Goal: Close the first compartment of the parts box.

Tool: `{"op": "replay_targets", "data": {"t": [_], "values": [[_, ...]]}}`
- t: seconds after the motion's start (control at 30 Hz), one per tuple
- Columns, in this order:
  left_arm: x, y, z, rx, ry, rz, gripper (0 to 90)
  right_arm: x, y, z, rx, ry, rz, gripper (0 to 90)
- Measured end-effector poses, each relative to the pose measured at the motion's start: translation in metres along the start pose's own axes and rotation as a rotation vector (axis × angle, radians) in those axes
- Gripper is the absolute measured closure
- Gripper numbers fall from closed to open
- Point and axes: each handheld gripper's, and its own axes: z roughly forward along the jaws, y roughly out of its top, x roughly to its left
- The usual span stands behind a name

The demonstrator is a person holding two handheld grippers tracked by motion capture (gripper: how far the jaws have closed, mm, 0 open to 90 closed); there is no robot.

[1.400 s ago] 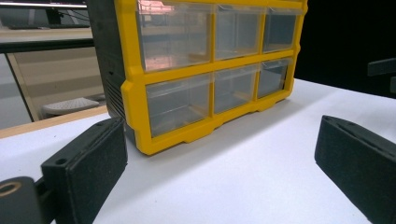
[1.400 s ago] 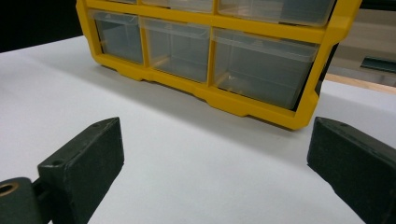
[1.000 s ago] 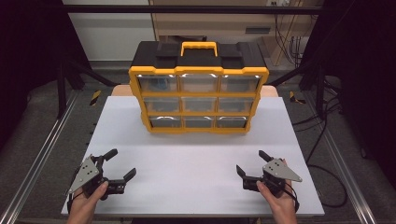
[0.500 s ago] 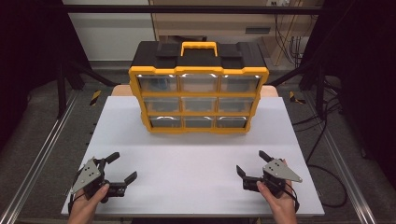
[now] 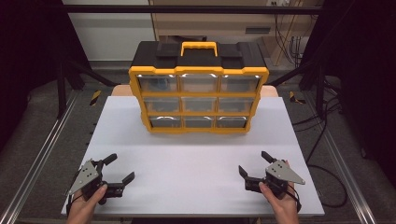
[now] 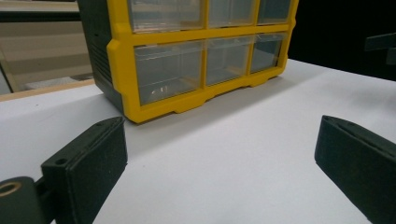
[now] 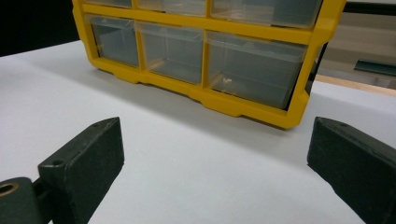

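Centrally, toward the far edge of the white table [image 5: 196,154]: one organizer [image 5: 198,88], black body, yellow front frame, yellow handle [image 5: 199,46] on top, standing upright with its front toward the person. Front holds nine clear drawers [image 5: 198,103] in three rows of three; a small pale item shows inside the bottom corner drawer in the right gripper view, another faint one in the bottom corner drawer in the left gripper view, neither identifiable. Near left corner of the table: left tool [image 5: 117,169], held in the person's left hand [image 5: 86,205], grey three-cornered plate on top, jaws spread wide, nothing between them, pointing roughly toward the table's middle. Near right corner: right tool [image 5: 254,163], held in the right hand [image 5: 280,200], likewise plated, jaws spread wide and empty, angled inward. Both tools sit low over the table, well apart from the organizer and from each other. Surroundings: dark floor with metal rails [image 5: 42,140] along both sides, cables [image 5: 322,135] at right, a wooden cabinet [image 5: 210,21] behind the table.
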Motion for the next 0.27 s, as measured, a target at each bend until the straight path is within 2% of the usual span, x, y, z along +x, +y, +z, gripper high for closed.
{"op": "replay_targets", "data": {"t": [0.13, 0.27], "values": [[0.0027, -0.0002, -0.0003, -0.006, 0.016, -0.018, 2.1, -0.0014, -0.0014, 0.0002, -0.002, 0.0, 0.005, 4.4], [0.0031, -0.0015, 0.0046, 0.015, 0.018, -0.026, 2.1, -0.0012, -0.0023, 0.0016, 0.01, 0.006, 0.001, 4.4]]}}
